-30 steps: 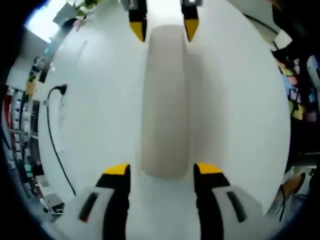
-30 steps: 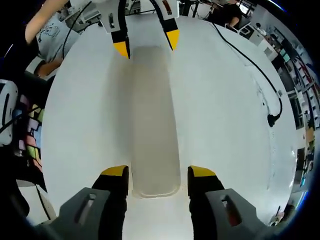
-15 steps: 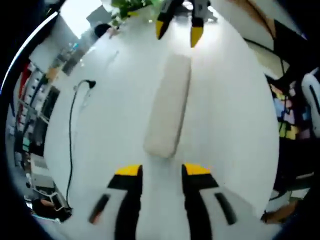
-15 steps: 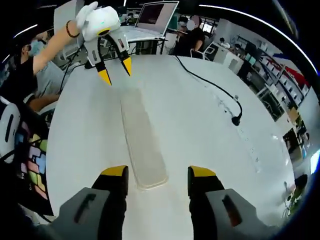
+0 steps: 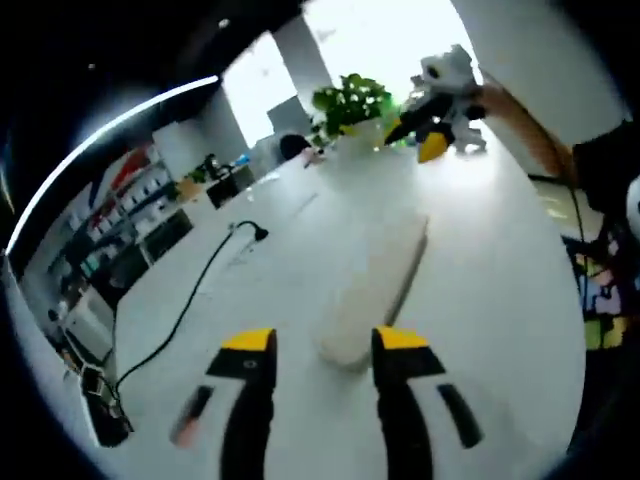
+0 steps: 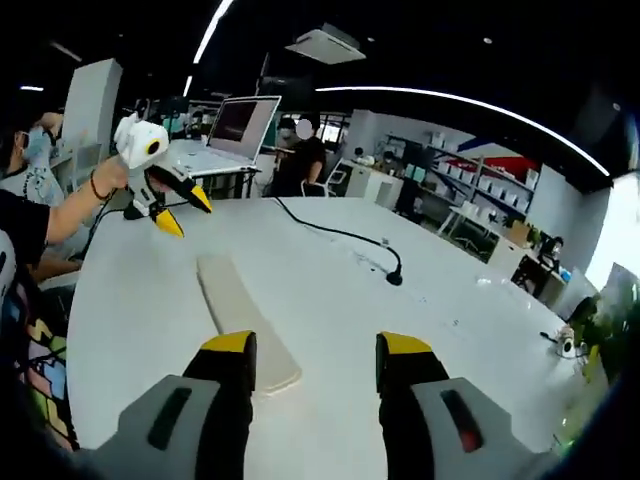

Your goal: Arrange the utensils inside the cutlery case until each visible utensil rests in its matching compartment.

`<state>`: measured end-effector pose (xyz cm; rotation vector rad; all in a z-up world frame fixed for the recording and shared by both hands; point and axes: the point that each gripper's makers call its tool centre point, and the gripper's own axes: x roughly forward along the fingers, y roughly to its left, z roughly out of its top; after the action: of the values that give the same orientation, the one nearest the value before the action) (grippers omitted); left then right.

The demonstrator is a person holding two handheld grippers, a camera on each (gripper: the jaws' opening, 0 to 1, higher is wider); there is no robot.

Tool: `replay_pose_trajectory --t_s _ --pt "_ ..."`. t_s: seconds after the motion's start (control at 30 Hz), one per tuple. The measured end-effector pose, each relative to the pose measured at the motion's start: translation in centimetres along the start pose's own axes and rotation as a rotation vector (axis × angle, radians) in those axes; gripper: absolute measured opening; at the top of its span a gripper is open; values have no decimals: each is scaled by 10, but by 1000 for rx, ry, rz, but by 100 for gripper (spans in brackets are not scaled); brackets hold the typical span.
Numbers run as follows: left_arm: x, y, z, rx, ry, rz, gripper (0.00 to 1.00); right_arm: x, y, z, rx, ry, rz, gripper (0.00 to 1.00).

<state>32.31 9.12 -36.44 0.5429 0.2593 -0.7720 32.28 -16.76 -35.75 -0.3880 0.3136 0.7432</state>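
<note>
**Both grippers lifted, jaws apart, case shut on table**

Left gripper (image 5: 312, 340): jaws apart, nothing between them, touching nothing; its yellow tips frame the near end of the cutlery case (image 5: 375, 290). Right gripper (image 6: 313, 344): jaws apart, holding nothing, above the table (image 6: 420, 300). Each gripper also appears in the other's view, held up beyond the far end of the case, jaws spread.

Count: one cutlery case, long, pale, rounded ends, lying flat on the round white table, lid on. Contents cannot be seen. One black cable (image 6: 340, 236) lies on the table, well apart from the case. One laptop (image 6: 232, 128) open behind, one green plant (image 5: 350, 102) at the table's far edge.
</note>
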Motion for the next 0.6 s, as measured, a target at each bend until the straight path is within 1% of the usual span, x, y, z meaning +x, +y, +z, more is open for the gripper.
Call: replay_pose_trajectory --t_s 0.03,0.1,0.17,0.2,0.27,0.3,0.33,0.37,0.43,0.5,0.57,0.6 --pt "-6 3 2 -11 -29 39 38 -2 3 -7 4 -4 0 50" --pt "-21 3 5 -82 -82 87 39 -7 13 -19 32 -31 27 50" --pt "-36 4 11 -122 -149 142 40 -12 16 -28 83 -53 17 50" --pt "-45 1 13 -137 -183 159 40 -19 15 -34 125 -81 1 50" --pt "-54 -2 17 -204 -242 185 41 -31 8 -39 208 -137 -50 49" --pt "-57 -5 20 -227 -270 182 41 -37 3 -42 242 -159 -82 49" --pt "-60 -7 22 -248 -292 175 41 -43 2 -47 257 -164 -109 49" --pt "-64 -5 23 -285 -316 187 42 -49 -1 -51 268 -165 -146 49" --pt "-70 1 24 -295 -347 227 42 -61 -7 -57 270 -169 -209 50" --pt "-73 6 22 -307 -346 250 40 -72 -9 -57 277 -190 -250 50" --pt "-75 10 20 -317 -348 269 40 -83 -14 -54 285 -226 -287 51" --pt "-78 12 17 -345 -354 288 40 -87 -15 -52 280 -242 -297 51"
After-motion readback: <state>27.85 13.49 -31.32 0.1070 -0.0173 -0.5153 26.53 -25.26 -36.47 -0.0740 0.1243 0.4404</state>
